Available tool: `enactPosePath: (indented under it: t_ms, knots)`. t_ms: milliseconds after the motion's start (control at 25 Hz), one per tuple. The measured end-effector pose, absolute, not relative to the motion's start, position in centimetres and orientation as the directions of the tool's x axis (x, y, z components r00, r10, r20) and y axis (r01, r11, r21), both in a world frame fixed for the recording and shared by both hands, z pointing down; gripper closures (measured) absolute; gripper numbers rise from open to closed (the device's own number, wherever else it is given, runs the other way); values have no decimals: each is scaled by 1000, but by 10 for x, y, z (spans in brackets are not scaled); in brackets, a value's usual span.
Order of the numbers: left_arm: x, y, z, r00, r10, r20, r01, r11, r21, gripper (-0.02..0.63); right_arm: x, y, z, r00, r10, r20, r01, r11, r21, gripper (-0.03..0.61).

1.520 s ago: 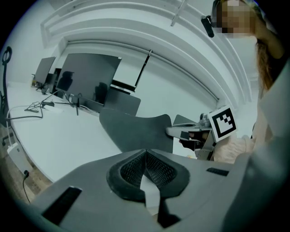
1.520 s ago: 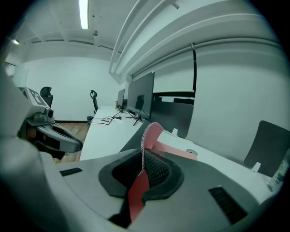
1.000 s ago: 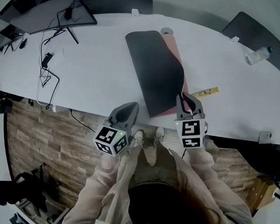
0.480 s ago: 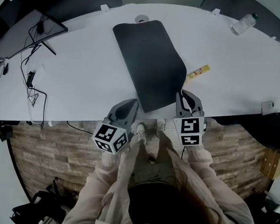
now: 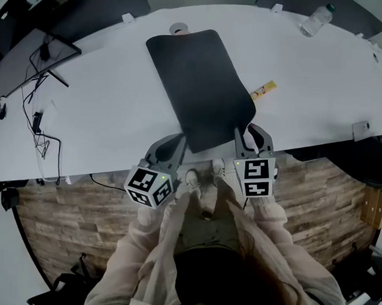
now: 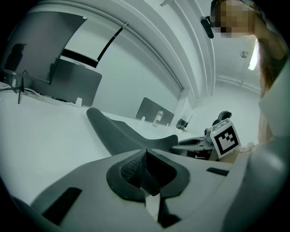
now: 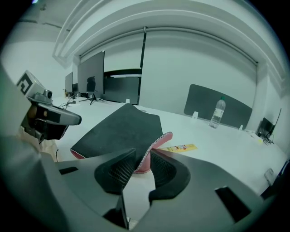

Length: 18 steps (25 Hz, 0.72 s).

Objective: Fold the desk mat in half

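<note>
Head view: desk mat [image 5: 198,84] lies dark side up on white tabletop [image 5: 103,111], running away from both jaws, its near edge just ahead of them. Left gripper [image 5: 177,141] sits just off the mat's near left corner, right gripper [image 5: 252,133] at the near right corner, both at the tabletop's near edge. Yellow packet [image 5: 262,90] lies beyond the right jaws, just beside the mat's right edge. Bottle [image 5: 314,20] is far beyond the right jaws, monitor [image 5: 46,46] far off to the left of the left jaws.

Left gripper view: jaws are clenched, pads meeting, nothing between them. Mat [image 6: 122,133] lies ahead of the tips and slightly right, not touching them. Right gripper shows off to the right, at the mat's other near corner.

Right gripper view: jaws stand apart and have just been opening. The mat's near corner, curled up with its pink underside showing, is between them [image 7: 141,158]. It leans on the right pad, with a gap to the left pad, so it is released, not pinched. The rest of the mat [image 7: 120,129] lies flat ahead and left of the jaws, with a pink layer peeking out under its near left corner. Packet [image 7: 180,147] sits just ahead and right of the jaws.
</note>
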<state>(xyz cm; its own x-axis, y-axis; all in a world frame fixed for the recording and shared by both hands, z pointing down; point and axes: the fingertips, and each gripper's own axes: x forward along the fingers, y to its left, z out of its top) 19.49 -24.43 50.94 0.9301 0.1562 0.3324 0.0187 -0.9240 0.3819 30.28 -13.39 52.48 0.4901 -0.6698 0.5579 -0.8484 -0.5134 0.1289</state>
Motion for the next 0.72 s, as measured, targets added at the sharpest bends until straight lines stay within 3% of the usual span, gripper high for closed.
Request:
enactPosePath:
  t_ms: [160,400,720]
  knots:
    - [197,-246,504,933,167,320,35,-924,381,586,299,-127,521,489,-670,559,-833,-549,69,434]
    - [204,-240,494,934,198,296,80,-926,368,585,294,-102,516,526,-625,577,-800,-595,84,296]
    - [209,-228,479,939,206,276,99,-930,355,585,296,-83,491,553,-632,543,-788,-609,92,278]
